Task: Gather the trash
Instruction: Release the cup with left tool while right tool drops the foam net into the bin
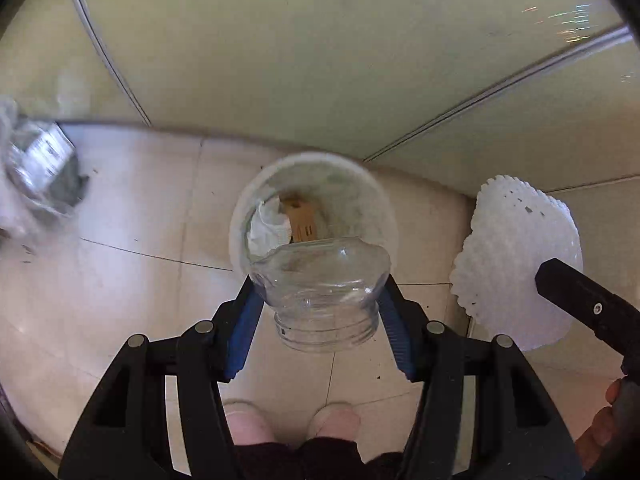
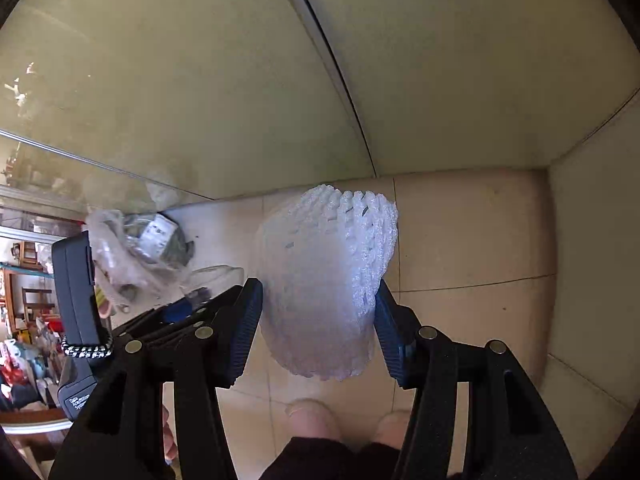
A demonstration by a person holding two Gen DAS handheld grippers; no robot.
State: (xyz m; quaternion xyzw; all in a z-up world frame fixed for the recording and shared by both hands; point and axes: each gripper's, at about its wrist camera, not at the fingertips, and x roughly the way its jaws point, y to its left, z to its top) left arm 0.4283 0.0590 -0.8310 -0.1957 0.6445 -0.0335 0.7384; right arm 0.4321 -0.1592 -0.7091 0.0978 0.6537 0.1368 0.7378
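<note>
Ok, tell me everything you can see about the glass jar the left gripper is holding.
The glass jar is clear, lidless and looks empty, with a threaded neck and rounded shoulders. The left gripper is shut on its shoulders, blue pads on either side, mouth pointing back toward the camera. It hangs above the tiled floor, in front of a white bin holding paper and cardboard.

Black tongs (image 1: 320,280), blue ribbed pads (image 2: 248,320), silver bolts, pink slippers (image 1: 244,420).
</note>
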